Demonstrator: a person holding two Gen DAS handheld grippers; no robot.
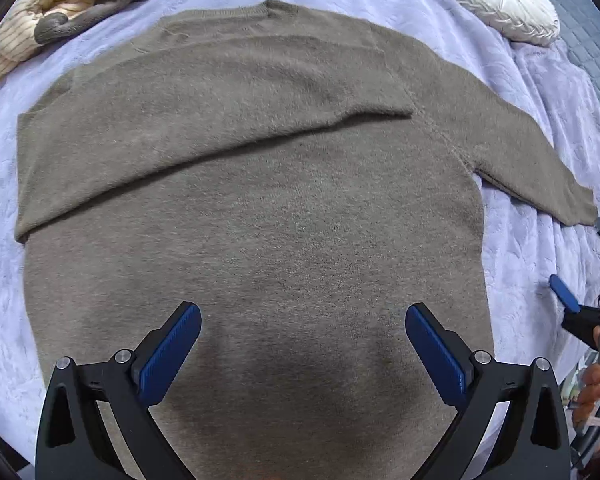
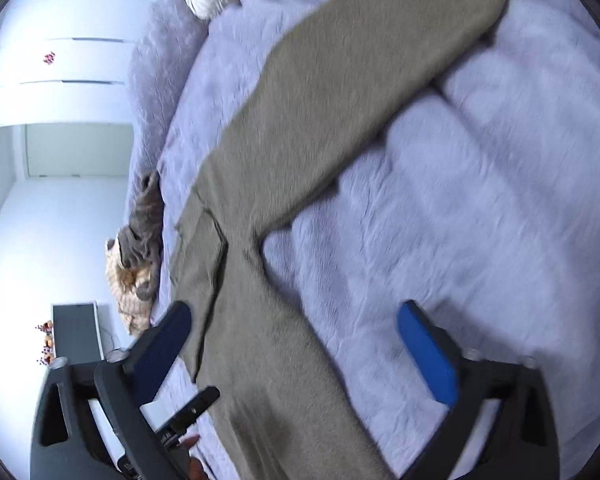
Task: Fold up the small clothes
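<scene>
Just below the left gripper (image 1: 302, 344), which points almost straight down with its blue pads spread wide and nothing between them, lies the body of the brown sweater (image 1: 252, 216), flat on the lavender bedspread (image 1: 532, 208). One sleeve is already folded across the chest (image 1: 204, 120), and the other sleeve (image 1: 532, 168) reaches out over the bedspread toward the right gripper (image 2: 296, 344). That gripper is likewise fully open and empty, hovering low above the cloth where the outstretched sleeve meets the body. The step in hand looks to be the second sleeve fold: it would go best to pinch the sleeve near its cuff, lift only enough to clear the pile of the bedspread, and lay it across parallel to the first sleeve, while the left gripper steadies the body so the soft knit does not drag or bunch. Farther off, past the collar, a heap of other clothes (image 1: 48, 20) and a round white cushion (image 1: 496, 0) rest near the head of the bed. The left wrist view alone shows the whole garment and the finished sleeve fold; the right wrist view, somewhat blurred, alone gives the free sleeve's full run (image 2: 360, 92), plus white cabinets (image 2: 60, 64) and the room beyond the bed's edge.
</scene>
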